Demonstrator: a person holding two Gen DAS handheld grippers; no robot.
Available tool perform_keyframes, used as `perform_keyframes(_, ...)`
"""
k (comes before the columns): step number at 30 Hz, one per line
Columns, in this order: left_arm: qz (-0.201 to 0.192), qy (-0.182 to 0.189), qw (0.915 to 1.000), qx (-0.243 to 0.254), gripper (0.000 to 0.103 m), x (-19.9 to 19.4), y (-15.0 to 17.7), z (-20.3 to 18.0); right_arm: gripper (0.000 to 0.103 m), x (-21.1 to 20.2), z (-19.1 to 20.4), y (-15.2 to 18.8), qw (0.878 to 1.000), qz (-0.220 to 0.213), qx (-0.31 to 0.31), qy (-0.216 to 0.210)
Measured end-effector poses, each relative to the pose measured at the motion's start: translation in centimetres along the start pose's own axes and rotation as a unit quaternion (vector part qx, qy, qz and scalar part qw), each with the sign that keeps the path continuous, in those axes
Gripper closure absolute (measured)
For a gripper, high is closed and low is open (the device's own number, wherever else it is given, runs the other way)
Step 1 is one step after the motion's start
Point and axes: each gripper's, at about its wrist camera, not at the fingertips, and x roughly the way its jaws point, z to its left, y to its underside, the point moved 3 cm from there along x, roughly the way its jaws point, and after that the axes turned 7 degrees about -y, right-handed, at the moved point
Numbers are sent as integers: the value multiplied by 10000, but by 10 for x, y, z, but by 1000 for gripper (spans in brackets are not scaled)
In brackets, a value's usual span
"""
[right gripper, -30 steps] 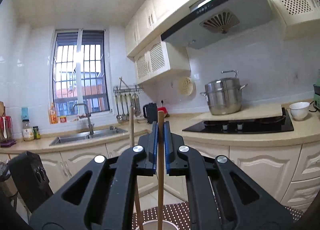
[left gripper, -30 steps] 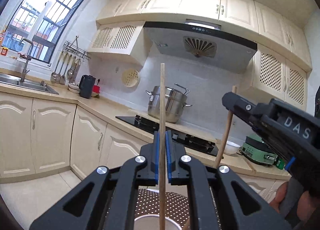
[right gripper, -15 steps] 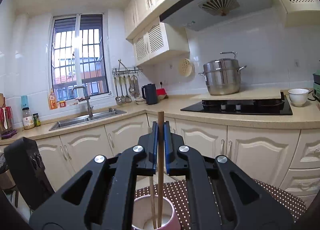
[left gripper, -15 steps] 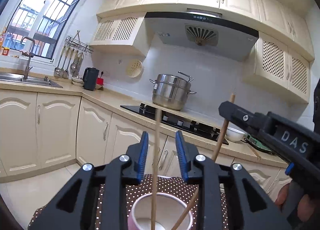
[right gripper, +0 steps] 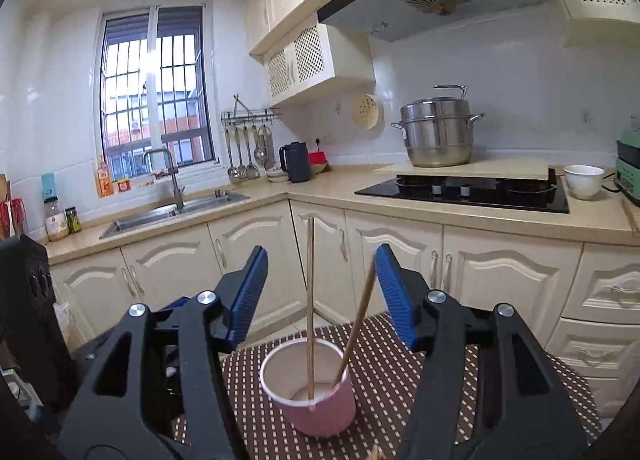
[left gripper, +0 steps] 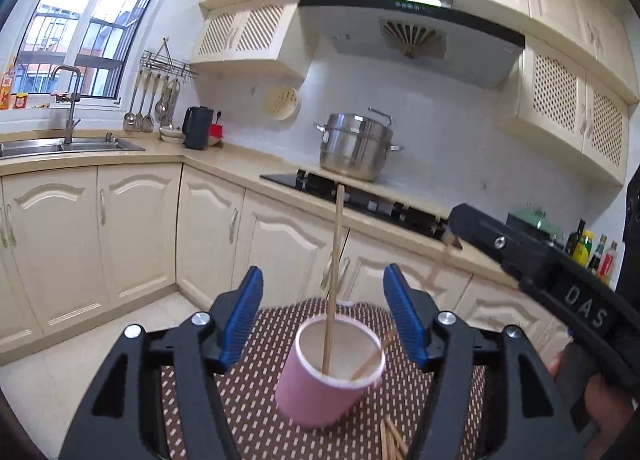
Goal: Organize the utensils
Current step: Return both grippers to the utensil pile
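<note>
Both grippers have let go in the last second. A second ago each was clamped on a chopstick held upright over the cup; half a second ago the left gripper [left gripper: 323,314] had begun to part while the right gripper [right gripper: 318,292] was still pinched shut. Now both sets of jaws stand wide apart with nothing between the pads.

The two chopsticks now stand in the pink cup [right gripper: 310,390], which sits on a brown dotted mat [right gripper: 384,376]. One chopstick [right gripper: 310,300] is nearly upright; the other chopstick [right gripper: 358,324] leans toward the cup's rim, its upper end close beside the right gripper's right pad, though whether it touches cannot be told. In the left view the leaning stick is blurred above the cup, perhaps still settling.

So this pair counts as delivered. More loose chopsticks [left gripper: 390,440] lie on the mat just in front of the cup, so the sorting is likely not finished, and a fresh pick-up would be the next step.

As for writing, the side of the right gripper's body, seen from the left camera, bears the white letters "DAS" [left gripper: 584,306]. The bottle labels by the window and at the far right are too small to read.
</note>
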Motion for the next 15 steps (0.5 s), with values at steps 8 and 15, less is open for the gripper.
perform_keyframes(8,825,273,9958,298,41,-42,28,-8,46,-51,-8,19,9984,378,202,378)
perform_keyframes(15,1865,590,9791,556,41,-52,73,-22,44,-82,-6,64,9918,1129,318,513)
